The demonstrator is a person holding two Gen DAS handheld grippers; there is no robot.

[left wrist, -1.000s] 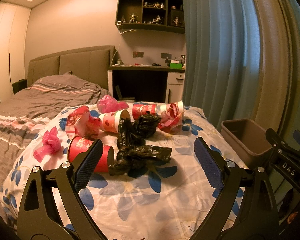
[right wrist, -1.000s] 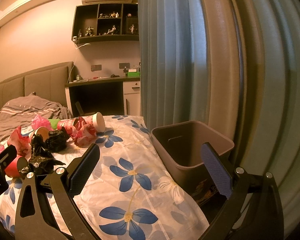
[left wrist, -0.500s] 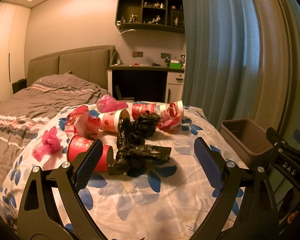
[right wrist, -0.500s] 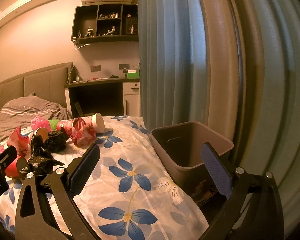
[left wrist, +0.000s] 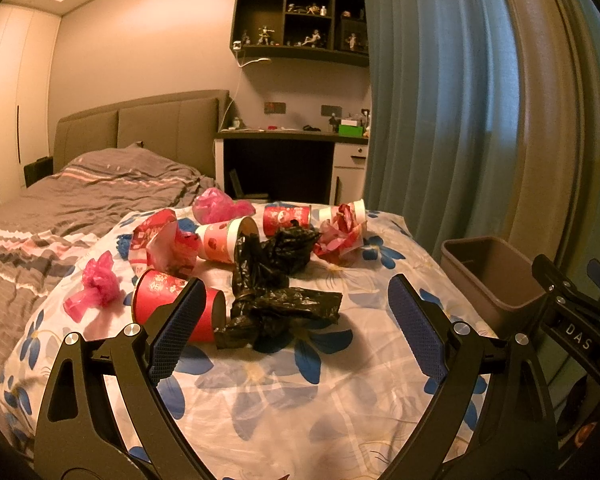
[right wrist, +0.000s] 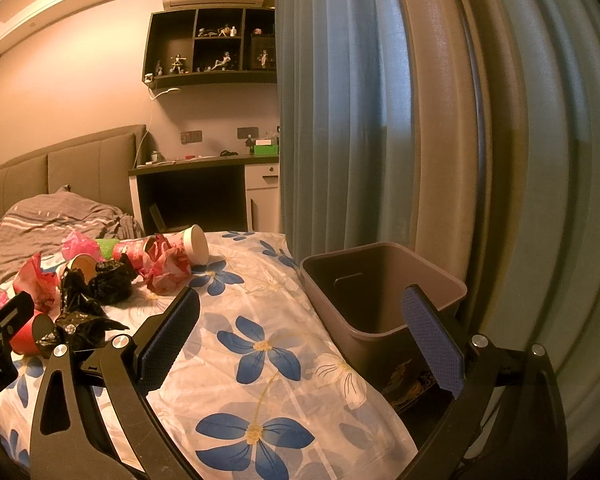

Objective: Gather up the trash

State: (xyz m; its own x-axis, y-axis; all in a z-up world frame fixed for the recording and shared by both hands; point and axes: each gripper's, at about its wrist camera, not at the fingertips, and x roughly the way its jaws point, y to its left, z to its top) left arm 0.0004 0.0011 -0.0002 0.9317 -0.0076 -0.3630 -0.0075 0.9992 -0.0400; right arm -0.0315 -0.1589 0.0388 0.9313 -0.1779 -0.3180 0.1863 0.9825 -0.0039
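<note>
Big floral bedspread (left wrist: 284, 392) fills the space under and ahead of both sets of jaws. Beside the bed, the brown bin (right wrist: 384, 292) sits just beyond the right gripper (right wrist: 300, 340), ahead and slightly toward its right finger; those jaws are spread wide, holding nothing. The left gripper (left wrist: 296, 330) is spread wide too, empty, with the trash heap straight ahead. Nearest, between the jaws, lies a crumpled black bag (left wrist: 284, 308); a red paper cup (left wrist: 168, 300) lies on its side partly behind the left finger. Further out, a white-rimmed cup (left wrist: 226, 240), then crumpled red wrappers (left wrist: 338, 236), and off beyond the left finger a small pink bag (left wrist: 96, 284).
</note>
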